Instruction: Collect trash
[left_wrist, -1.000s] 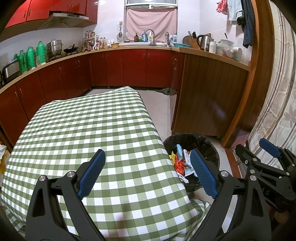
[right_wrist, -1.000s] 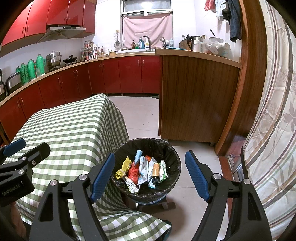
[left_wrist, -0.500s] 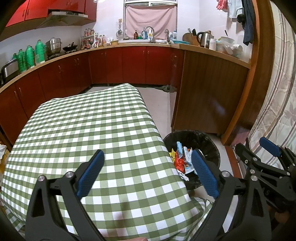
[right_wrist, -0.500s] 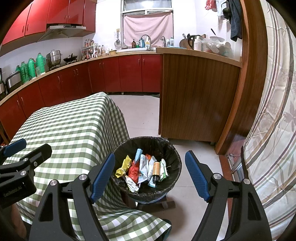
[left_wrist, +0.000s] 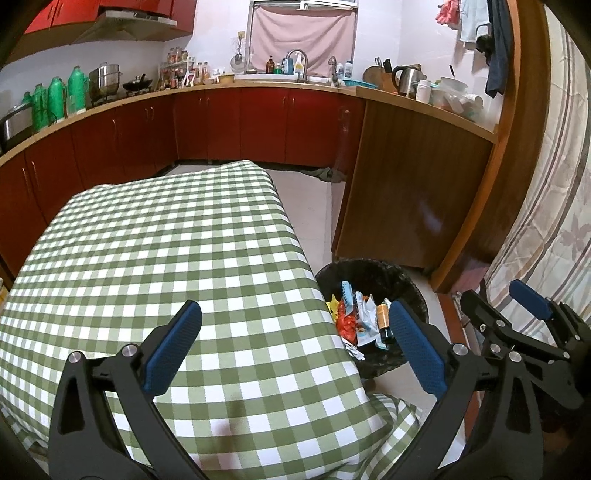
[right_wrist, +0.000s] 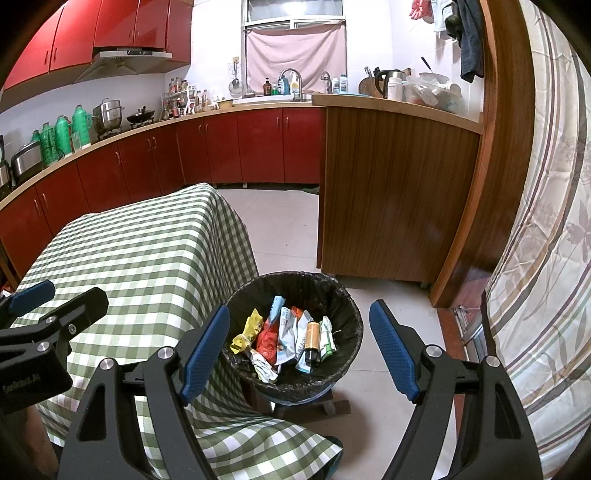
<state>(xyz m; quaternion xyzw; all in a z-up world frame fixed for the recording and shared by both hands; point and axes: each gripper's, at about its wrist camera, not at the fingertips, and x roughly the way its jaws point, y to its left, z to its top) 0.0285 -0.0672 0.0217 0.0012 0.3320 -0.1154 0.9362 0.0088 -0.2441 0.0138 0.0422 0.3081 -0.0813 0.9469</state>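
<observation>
- Left gripper (left_wrist: 295, 345): jaws spread wide, empty, above near end of checked tablecloth (left_wrist: 166, 251).
- Right gripper (right_wrist: 299, 347): jaws spread wide, empty, above and just in front of bin (right_wrist: 340, 295).
- Trash (right_wrist: 288, 339): wrappers plus small bottle, piled inside bin, seen between right fingers (right_wrist: 205, 347).
- Bin: on floor, touching tablecloth's hanging edge, right of left gripper.

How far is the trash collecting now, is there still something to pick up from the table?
It looks nearly finished. Done: the wrappers and a small bottle lie inside the black-lined bin beside the table. In hand: nothing; the left gripper and the right gripper are both open and empty. Left: no trash shows on the checked tablecloth in either view.
</observation>
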